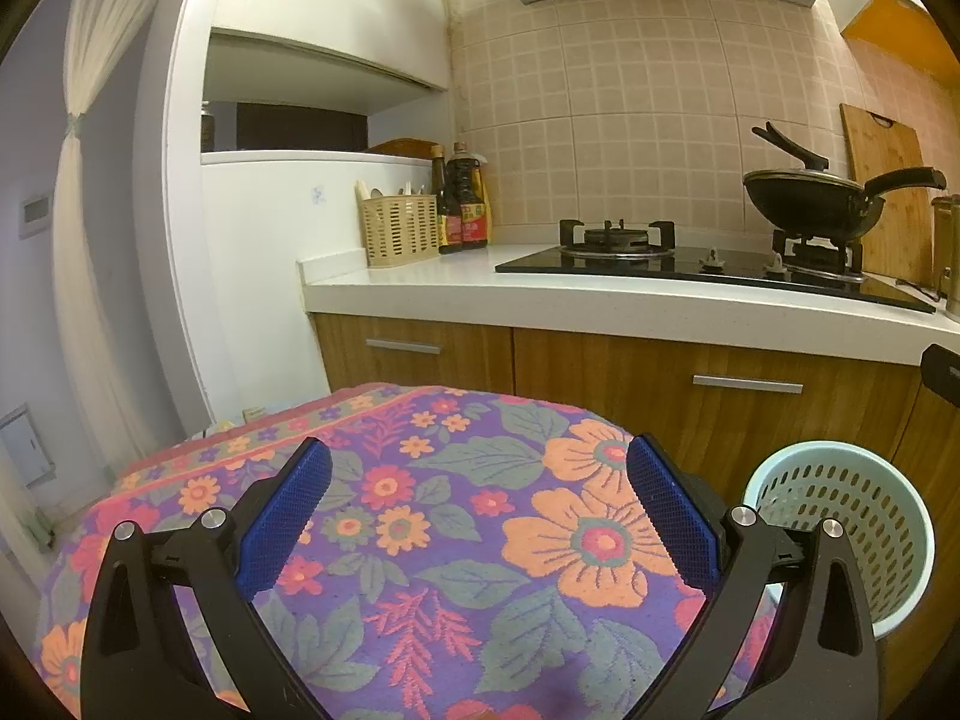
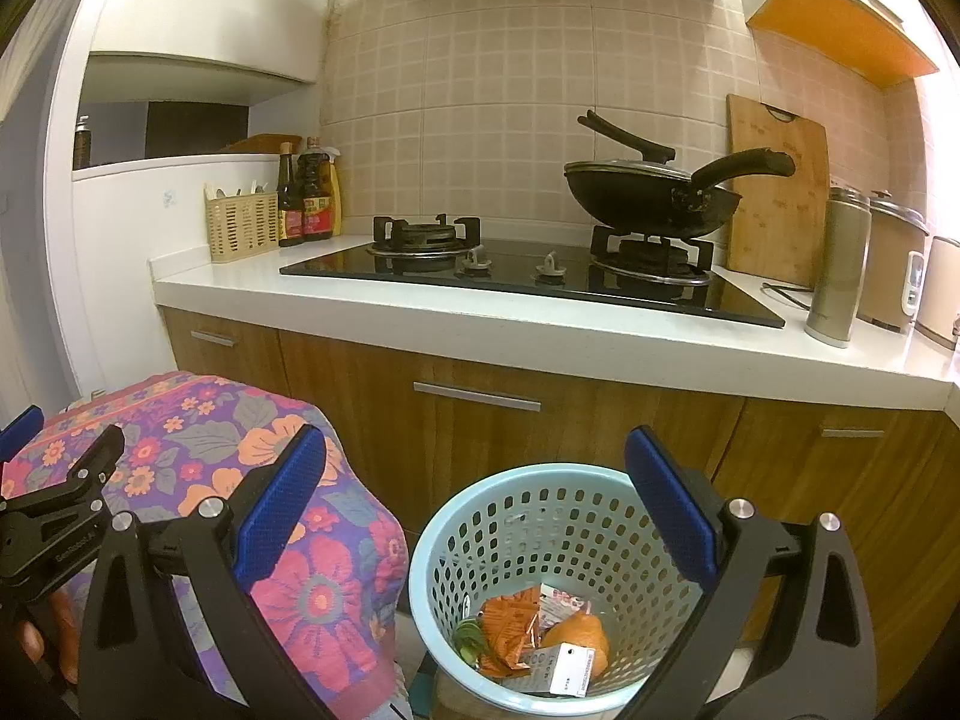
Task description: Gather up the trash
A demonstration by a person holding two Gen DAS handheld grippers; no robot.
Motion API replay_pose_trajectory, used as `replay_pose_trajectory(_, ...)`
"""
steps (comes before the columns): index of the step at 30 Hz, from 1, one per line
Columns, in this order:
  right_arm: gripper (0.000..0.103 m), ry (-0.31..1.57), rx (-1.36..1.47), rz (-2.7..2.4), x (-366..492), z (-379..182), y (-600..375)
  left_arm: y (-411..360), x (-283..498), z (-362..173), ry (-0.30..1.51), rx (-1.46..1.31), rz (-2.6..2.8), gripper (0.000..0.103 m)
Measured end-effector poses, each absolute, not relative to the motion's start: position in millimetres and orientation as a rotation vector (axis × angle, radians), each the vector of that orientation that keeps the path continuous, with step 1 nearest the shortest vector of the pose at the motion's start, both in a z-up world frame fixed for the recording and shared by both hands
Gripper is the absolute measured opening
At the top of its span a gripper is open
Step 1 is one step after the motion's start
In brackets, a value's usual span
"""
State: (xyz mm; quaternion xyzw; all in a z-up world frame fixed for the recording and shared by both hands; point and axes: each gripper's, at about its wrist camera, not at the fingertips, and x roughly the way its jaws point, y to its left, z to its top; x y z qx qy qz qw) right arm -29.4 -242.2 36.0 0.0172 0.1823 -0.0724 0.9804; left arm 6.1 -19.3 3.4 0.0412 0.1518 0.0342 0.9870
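A light blue perforated trash basket (image 2: pixel 522 540) stands on the floor beside a table covered with a floral cloth (image 1: pixel 456 540). Inside the basket lie orange wrappers (image 2: pixel 510 624), an orange piece (image 2: pixel 579 639) and a small white box (image 2: pixel 567 669). My right gripper (image 2: pixel 474 516) is open and empty, just above the basket's mouth. My left gripper (image 1: pixel 480 516) is open and empty above the cloth, with the basket (image 1: pixel 852 516) to its right. The left gripper's body shows at the left edge of the right wrist view (image 2: pixel 54 516).
A white kitchen counter (image 2: pixel 480 330) with wooden cabinets (image 2: pixel 540 420) runs behind. On it are a gas stove (image 2: pixel 528 276), a black wok (image 2: pixel 654 192), sauce bottles (image 2: pixel 306 198), a utensil basket (image 2: pixel 240 228), a cutting board (image 2: pixel 774 186) and a steel flask (image 2: pixel 837 264).
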Motion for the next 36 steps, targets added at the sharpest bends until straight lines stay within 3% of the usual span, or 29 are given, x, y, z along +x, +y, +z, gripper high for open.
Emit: replay_pose_trajectory(36, 0.095, 0.374, 0.054, -0.134, -24, 32, -232, -19, 10, 2, 0.302, 0.111, 0.08, 0.096)
